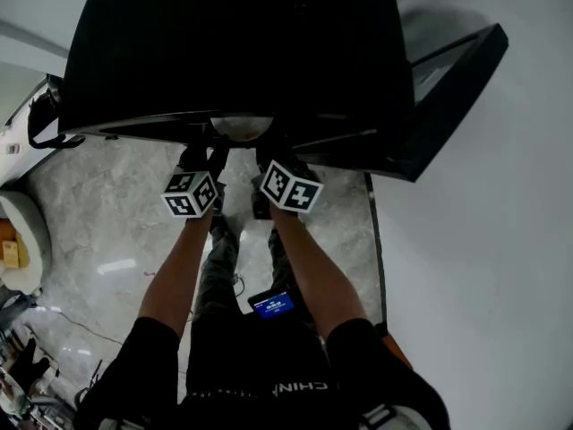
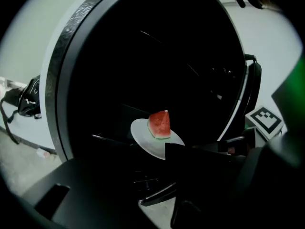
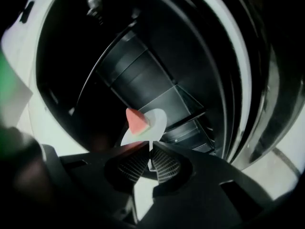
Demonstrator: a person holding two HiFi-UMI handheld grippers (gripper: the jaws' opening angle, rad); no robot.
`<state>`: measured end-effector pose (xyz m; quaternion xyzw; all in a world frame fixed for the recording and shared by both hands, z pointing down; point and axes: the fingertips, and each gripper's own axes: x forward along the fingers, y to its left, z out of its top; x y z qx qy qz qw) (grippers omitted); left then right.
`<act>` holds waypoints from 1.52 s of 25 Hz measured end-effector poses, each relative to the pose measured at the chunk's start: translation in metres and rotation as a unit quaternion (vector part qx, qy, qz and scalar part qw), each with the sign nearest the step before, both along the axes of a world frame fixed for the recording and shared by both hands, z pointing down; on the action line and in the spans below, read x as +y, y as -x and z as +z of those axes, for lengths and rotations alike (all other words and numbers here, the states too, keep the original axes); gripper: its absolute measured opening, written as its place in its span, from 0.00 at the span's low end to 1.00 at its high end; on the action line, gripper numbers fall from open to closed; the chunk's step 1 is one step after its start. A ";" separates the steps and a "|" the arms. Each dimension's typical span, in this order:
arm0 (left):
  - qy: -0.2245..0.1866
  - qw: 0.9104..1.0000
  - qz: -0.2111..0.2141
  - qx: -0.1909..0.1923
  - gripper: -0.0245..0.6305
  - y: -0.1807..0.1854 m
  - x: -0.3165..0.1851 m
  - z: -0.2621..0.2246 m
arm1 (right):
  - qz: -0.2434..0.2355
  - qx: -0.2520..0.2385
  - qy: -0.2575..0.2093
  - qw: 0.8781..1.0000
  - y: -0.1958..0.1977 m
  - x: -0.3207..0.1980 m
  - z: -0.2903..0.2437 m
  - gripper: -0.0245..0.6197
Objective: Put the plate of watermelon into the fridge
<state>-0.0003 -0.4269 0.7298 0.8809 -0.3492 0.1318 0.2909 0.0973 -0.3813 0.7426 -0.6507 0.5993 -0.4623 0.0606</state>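
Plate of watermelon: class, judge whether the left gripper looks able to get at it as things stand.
Probably yes. The left gripper has open jaws, and the plate shows a bare stretch of rim ahead of them. The right gripper, shut on the plate, covers only one edge.

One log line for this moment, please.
plate: at fridge opening | watermelon: on plate | right gripper: shut on plate rim | left gripper: open | door: open

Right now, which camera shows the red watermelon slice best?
The left gripper view: the red triangular watermelon slice sits unobstructed on the round white plate, green rind visible. The right gripper view shows it smaller and tilted. The head view shows only the plate's pale edge, no slice.
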 end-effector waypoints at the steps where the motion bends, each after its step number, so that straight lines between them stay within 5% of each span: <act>1: -0.011 1.000 0.009 -0.014 0.30 -0.004 0.002 0.000 | -0.011 0.014 0.005 1.000 0.003 0.001 0.002 0.09; 6: -0.025 0.999 0.014 -0.041 0.11 -0.014 0.003 0.005 | -0.034 0.022 0.006 0.999 0.009 -0.004 0.011 0.08; 30: -0.031 0.998 0.018 -0.057 0.09 -0.036 -0.059 0.007 | -0.078 0.093 -0.009 0.993 -0.012 -0.072 0.007 0.08; 33: -0.036 0.998 0.041 -0.043 0.07 -0.037 -0.042 -0.006 | -0.087 0.094 -0.016 0.992 -0.006 -0.060 -0.003 0.08; 38: -0.057 0.989 0.140 0.010 0.06 -0.043 0.016 -0.054 | -0.113 0.086 -0.039 0.989 0.012 -0.023 -0.042 0.08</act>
